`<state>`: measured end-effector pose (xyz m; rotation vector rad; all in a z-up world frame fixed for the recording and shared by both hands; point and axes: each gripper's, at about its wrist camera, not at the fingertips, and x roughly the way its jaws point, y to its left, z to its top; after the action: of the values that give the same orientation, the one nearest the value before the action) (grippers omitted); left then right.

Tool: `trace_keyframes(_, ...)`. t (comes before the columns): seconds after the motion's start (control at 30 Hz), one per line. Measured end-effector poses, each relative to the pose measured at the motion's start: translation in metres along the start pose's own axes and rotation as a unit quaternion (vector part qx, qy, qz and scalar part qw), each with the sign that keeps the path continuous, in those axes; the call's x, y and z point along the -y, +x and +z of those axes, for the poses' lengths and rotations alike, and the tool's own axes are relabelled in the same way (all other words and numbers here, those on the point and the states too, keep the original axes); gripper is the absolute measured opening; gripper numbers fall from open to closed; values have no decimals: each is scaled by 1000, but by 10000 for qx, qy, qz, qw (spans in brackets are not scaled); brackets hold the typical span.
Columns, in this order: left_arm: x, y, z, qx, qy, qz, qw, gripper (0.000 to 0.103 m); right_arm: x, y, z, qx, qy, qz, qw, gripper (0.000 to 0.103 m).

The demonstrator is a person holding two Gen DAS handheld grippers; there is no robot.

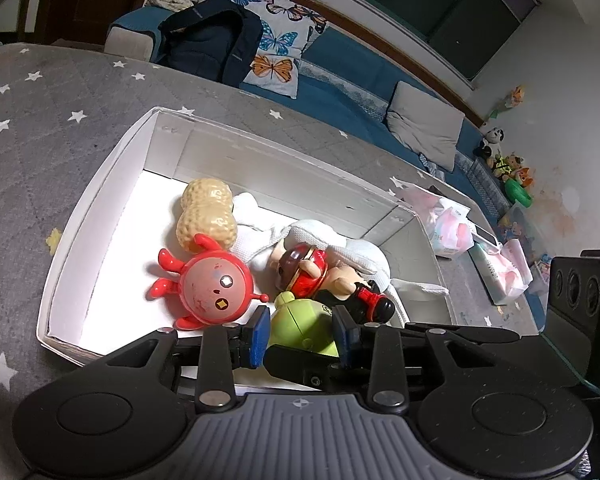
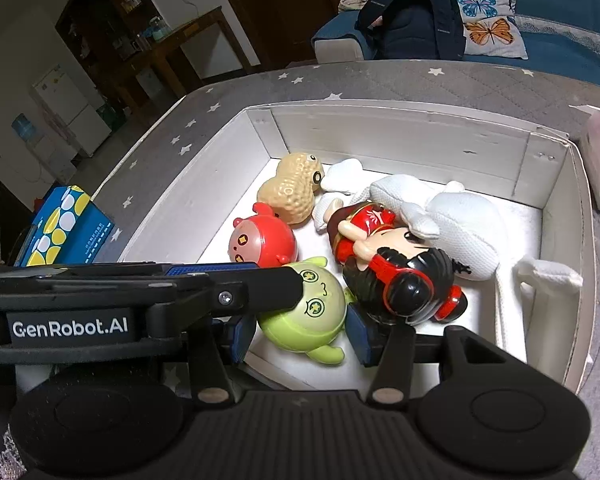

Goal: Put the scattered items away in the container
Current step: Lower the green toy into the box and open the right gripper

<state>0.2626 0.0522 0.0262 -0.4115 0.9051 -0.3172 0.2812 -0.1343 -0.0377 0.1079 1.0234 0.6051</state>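
Observation:
A white box [image 1: 100, 184] [image 2: 560, 184] on the grey star-print surface holds a peanut toy [image 1: 206, 216] [image 2: 292, 188], a red round toy [image 1: 212, 284] [image 2: 262, 242], a red-and-black doll [image 1: 324, 276] [image 2: 392, 264], a white plush [image 1: 340, 240] [image 2: 456, 216] and a green round toy [image 1: 304, 320] [image 2: 312, 312]. My left gripper [image 1: 302, 326] hovers open over the box's near edge, its blue pads either side of the green toy, and crosses the right wrist view as a black arm [image 2: 140, 304]. My right gripper [image 2: 300, 332] has its pads on both sides of the green toy.
Pink-and-white packets [image 1: 452, 228] lie on the surface right of the box. A blue patterned box [image 2: 64, 224] sits at the surface's left edge. A blue sofa [image 1: 340, 80] with a dark backpack [image 1: 212, 40] and butterfly pillow stands behind.

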Motion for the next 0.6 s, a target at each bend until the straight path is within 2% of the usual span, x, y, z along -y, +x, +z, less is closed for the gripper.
trace_keyframes(0.6, 2, -1, -3, 30, 48, 75, 10000, 36, 2, -20, -8, 235, -22, 45, 9997, 51)
